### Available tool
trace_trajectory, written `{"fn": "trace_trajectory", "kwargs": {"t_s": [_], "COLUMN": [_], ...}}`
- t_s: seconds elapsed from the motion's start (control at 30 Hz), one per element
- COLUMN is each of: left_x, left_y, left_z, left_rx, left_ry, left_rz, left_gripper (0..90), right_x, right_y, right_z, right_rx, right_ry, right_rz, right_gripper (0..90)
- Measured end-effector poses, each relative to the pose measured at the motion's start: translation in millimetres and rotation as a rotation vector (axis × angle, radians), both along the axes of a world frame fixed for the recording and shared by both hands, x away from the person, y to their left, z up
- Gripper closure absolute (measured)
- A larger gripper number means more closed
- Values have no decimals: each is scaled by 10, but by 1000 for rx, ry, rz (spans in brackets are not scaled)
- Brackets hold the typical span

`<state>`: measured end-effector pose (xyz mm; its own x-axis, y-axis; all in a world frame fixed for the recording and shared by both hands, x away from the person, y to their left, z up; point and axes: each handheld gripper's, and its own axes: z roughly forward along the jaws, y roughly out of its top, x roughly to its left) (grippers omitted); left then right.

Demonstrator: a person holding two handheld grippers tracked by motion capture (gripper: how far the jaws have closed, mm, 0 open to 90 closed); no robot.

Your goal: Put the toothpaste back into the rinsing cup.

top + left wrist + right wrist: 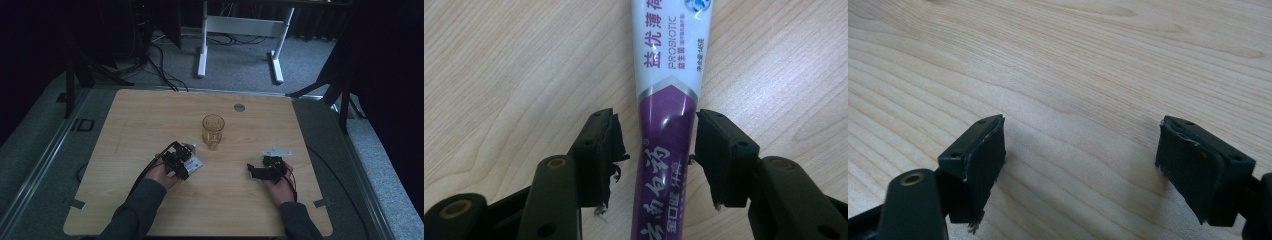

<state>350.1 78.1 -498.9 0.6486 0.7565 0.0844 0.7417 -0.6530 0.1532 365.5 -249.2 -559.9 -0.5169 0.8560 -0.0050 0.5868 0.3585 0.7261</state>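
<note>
Left claw (655, 150): sat open over the toothpaste tube (669, 100), one jaw on each side, right one about touching, nothing gripped yet.
Tube: lay flat on the tabletop (150, 115), near the amber glass (213, 131).
Long axis: ran straight away from the left claw, purple end between the jaws.
Risk: slick tube could've squirted sideways if squeezed off-centre.
Right claw (1080, 165): wide open, holding nothing, over bare wood.
</note>
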Motion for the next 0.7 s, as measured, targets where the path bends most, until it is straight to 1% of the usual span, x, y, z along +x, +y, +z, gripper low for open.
{"fn": "trace_trajectory", "kwargs": {"t_s": [0.07,0.2,0.33,0.47,0.7], "left_x": [1,7,13,24,51], "left_y": [-2,-11,-31,-34,-17], "left_z": [-16,-53,-95,-121,-180], "left_rx": [4,0,7,9,-8], "left_ry": [3,18,30,39,65], "left_rz": [-3,-6,-13,-14,-1], "left_gripper": [544,564,587,591,590], "right_x": [0,0,0,0,0], "right_y": [0,0,0,0,1], "right_z": [0,0,0,0,0], "right_rx": [0,0,0,0,1], "right_ry": [0,0,0,0,0], "right_rz": [0,0,0,0,0], "right_gripper": [197,197,197,197,197]}}
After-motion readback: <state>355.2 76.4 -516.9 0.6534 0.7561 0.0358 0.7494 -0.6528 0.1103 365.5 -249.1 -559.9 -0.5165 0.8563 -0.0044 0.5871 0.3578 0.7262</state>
